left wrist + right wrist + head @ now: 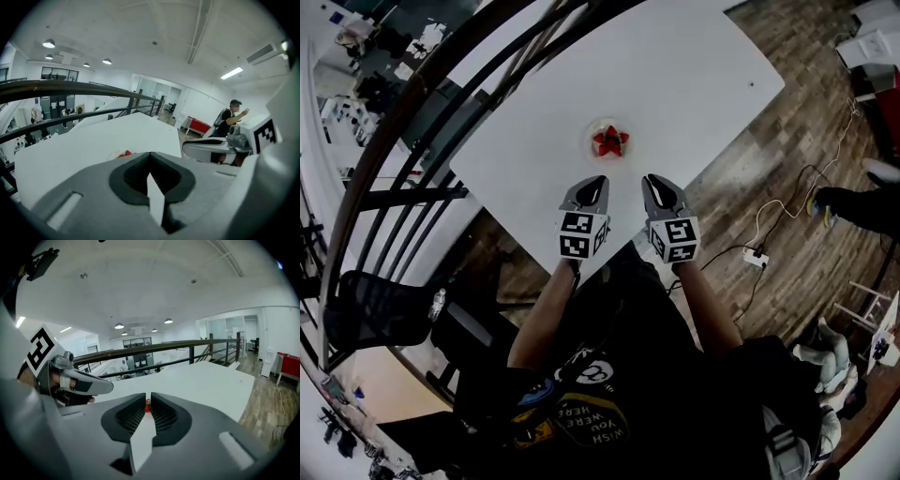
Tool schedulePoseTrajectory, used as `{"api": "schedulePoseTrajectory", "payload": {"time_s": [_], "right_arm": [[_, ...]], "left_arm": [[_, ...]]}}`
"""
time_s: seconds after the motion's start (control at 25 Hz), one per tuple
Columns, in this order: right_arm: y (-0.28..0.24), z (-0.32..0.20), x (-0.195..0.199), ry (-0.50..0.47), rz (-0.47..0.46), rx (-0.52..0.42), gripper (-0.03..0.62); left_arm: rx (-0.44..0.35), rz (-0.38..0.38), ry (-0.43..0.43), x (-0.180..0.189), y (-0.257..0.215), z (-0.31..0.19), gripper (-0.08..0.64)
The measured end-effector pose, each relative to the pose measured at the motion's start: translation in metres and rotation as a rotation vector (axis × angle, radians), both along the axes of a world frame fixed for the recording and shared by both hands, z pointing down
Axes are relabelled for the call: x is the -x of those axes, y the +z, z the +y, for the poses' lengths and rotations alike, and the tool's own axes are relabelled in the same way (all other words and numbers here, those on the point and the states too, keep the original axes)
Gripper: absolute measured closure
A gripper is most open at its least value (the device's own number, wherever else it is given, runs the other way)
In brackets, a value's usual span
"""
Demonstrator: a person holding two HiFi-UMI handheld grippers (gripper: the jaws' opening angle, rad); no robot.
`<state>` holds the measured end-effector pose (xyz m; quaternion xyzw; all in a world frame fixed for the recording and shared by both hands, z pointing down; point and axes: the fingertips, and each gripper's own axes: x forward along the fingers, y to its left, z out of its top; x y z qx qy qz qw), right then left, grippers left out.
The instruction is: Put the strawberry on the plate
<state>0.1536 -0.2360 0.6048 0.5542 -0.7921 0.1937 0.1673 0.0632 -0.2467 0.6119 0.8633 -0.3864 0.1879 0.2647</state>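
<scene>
Far left: dark curved railing (441,103) runs along the white table (694,66). A black chair (375,309) sits below it, off the table's near corner.

Left gripper (594,179): you hold it over the near edge of the table, nose toward the plate and short of it, not touching. In the left gripper view its jaws are pressed fully together, dark pads meeting with no gap. Nothing is in them.

Centre: the strawberry (610,141) lies on the plate (590,141), a small pale round one set on the middle of the table. From the head view it sits just beyond the two gripper tips, in line with the space between them. Neither tool touches the plate or the fruit.

Right gripper (656,178): it is level with the left one and just beside it, pointing the same way. In the right gripper view its jaws are drawn nearly closed, with a thin slit left between the ribbed pads. They hold nothing. The red in that slit is the strawberry farther off on the table.

Right side: wood-plank floor (806,169) with a white power strip (756,259) and its cable trailing across it. At the frame's right edge a person's dark leg (862,204) reaches in.
</scene>
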Motion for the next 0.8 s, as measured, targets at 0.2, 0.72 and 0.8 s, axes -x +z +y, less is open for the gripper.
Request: {"api": "schedulePoseTrajectory", "payload": {"time_s": [0.2,0.72,0.8], "right_arm": [[-0.045,0.045,0.004,0.059,-0.019,-0.070,0.580],[-0.112,0.114,0.031,0.126,-0.046,-0.200,0.588],[-0.114,0.116,0.040,0.125,-0.048,-0.205,0.588]], "left_arm": [[-0.057,0.021,0.027,0.002,-0.037,0.039,0.555],[-0.246,0.030,0.018,0.034,-0.111,0.108,0.555],[-0.259,0.030,0.020,0.037,-0.114,0.112,0.555]]}}
